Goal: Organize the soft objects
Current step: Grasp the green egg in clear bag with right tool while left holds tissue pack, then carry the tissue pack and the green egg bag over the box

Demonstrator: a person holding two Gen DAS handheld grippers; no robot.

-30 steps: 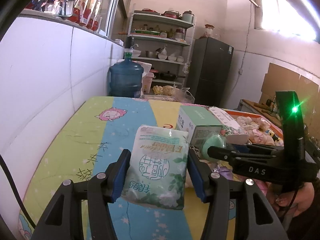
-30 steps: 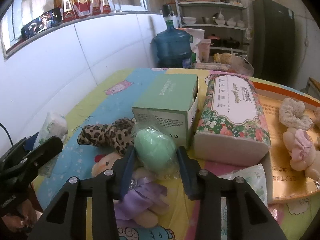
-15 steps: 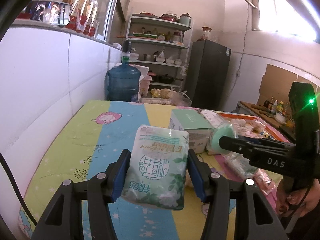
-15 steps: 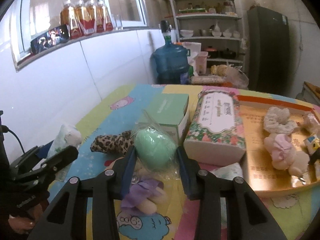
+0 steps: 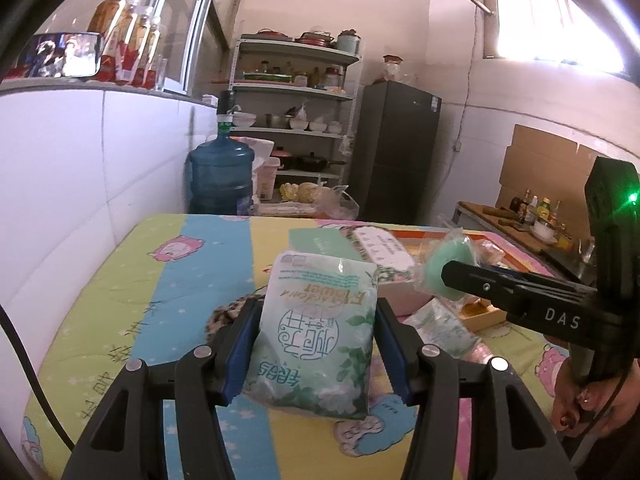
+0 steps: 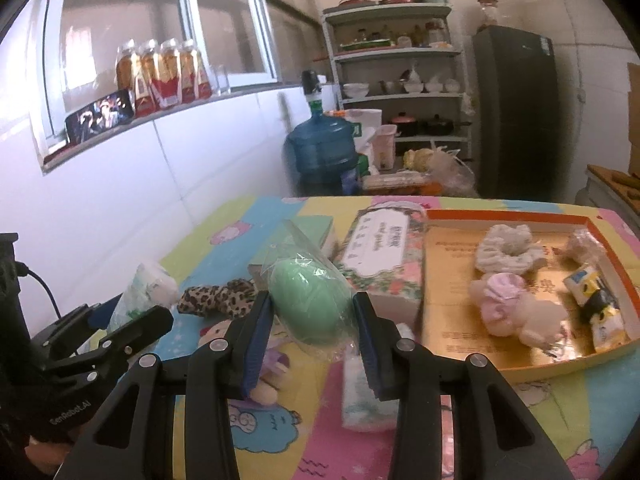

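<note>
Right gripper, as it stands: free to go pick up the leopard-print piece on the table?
Probably not yet. The right gripper is shut on the bagged green sponge, so nothing else fits between its pads. The leopard-print piece itself lies uncovered.

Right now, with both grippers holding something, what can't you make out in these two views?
- Plush doll, right wrist view: mostly hidden behind the right gripper and its green sponge.
- Leopard cloth, left wrist view: mostly covered by the tissue pack in the left gripper.
- Tray, left wrist view: contents hidden by the right gripper.
- Print on the box, right wrist view: blurred.
</note>
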